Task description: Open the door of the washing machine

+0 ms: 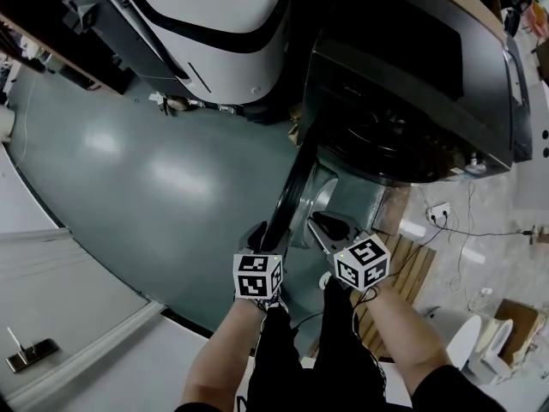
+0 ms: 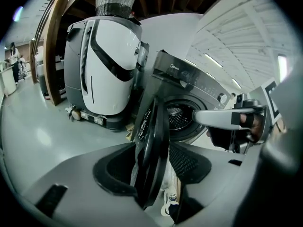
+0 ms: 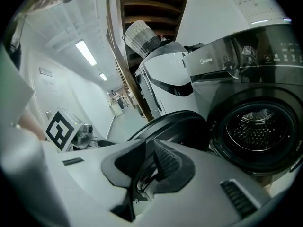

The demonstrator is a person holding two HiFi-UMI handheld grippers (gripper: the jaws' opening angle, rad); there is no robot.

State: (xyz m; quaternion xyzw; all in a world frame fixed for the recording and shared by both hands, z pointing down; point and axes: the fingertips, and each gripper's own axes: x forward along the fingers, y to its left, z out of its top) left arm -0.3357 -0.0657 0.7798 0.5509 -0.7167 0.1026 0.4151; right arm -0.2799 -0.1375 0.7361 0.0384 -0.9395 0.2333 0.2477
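The washing machine door stands edge-on between the left gripper's spread fingers; the right gripper clamps its rim.

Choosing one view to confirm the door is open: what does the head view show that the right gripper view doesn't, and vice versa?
Only the head view: the person's forearms, the cube on the right gripper, the wooden slats on the floor. Only the right gripper view: the perforated drum, a ceiling light, that gripper's pads on the door. Both: the washer, its open door, the white machine, the left gripper.
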